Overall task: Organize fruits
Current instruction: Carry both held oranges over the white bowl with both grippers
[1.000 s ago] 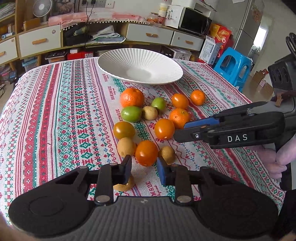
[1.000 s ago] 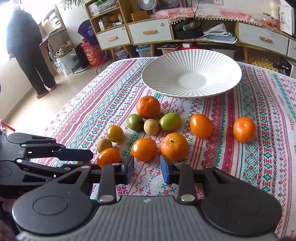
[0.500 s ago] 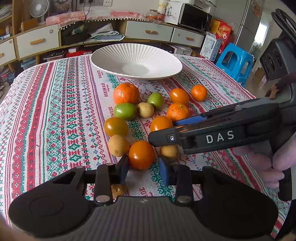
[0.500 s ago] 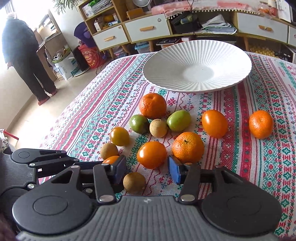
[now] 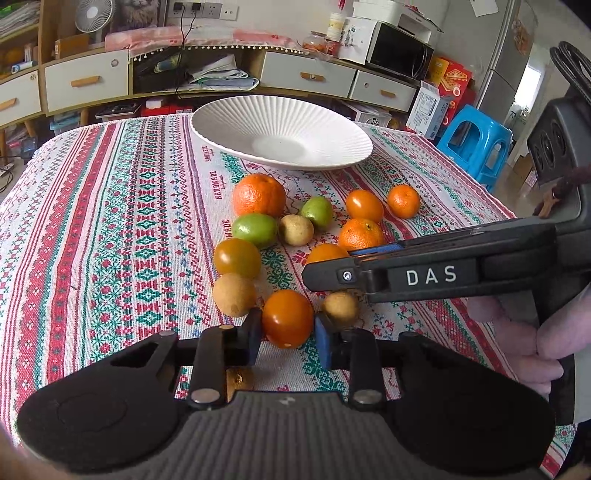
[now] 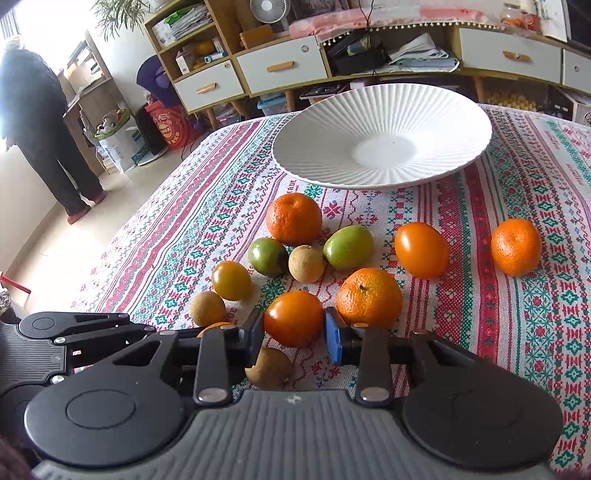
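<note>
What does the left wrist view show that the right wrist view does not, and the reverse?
Only the left wrist view: the blue stool, the microwave and the DAS lettering on the right gripper. Only the right wrist view: a standing person by the window and a potted plant. Both: the white plate, with nothing on it, and the large orange among the loose fruit in front of it.

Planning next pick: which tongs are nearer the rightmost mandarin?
Right. Right tongs, around one tomato, sit closer to the mandarin; left tongs, around another tomato, are farther left.
</note>
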{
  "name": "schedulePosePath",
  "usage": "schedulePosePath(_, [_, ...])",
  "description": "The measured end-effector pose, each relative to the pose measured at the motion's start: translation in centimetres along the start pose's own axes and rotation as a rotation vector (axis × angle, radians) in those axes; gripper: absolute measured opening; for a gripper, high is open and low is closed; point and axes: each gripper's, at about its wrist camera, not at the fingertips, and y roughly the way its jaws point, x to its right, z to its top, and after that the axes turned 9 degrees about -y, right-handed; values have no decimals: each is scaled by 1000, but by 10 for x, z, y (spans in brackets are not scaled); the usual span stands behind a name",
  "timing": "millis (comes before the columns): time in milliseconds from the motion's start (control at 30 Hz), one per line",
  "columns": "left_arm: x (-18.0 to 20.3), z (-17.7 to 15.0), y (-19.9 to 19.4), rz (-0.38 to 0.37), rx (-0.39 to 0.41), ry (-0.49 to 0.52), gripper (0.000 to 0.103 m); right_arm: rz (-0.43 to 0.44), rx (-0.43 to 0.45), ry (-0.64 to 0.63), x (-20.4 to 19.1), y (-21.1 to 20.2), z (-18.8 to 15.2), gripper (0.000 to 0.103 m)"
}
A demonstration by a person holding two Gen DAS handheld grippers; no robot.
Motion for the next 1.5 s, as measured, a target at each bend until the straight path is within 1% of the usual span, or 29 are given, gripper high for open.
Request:
schedulePosePath(100, [2,0,-3,12,7,6,28,0,2,4,-1,-4,1,31])
schedulePosePath(267, [7,7,-13,14,37,-6,28,14,50,6,-4,-19,8,31])
schedulePosePath(367, [9,15,-16,-9,46,-32,28,-6,84,0,-4,-27,16,31])
schedulePosePath(533, [15,30,-14,-8,66,-45,28,-46,121,29,6,-32,32,31])
schedulePosePath(667, [24,53,-9,-15,120,-3,28,-79,146,47,20,-27,51,31])
schedulePosePath(800, [30,75,2,-15,163,38,28,-87,163,88,39,-17,67,31])
schedulePosePath(933, [28,95,26,-28,162,32,28,-99,142,127,57,-1,79,31])
schedulePosePath(1133, [21,115,63,-47,146,27,28,-65,120,182,75,20,89,31])
schedulePosePath(1300, [20,127,87,-6,126,45,28,-71,85,210,85,34,97,31])
schedulePosePath(1433, [21,135,98,-2,126,62,28,-65,57,227,89,43,103,31])
schedulePosePath(1500, [21,137,102,11,116,65,28,-76,54,227,90,45,103,31])
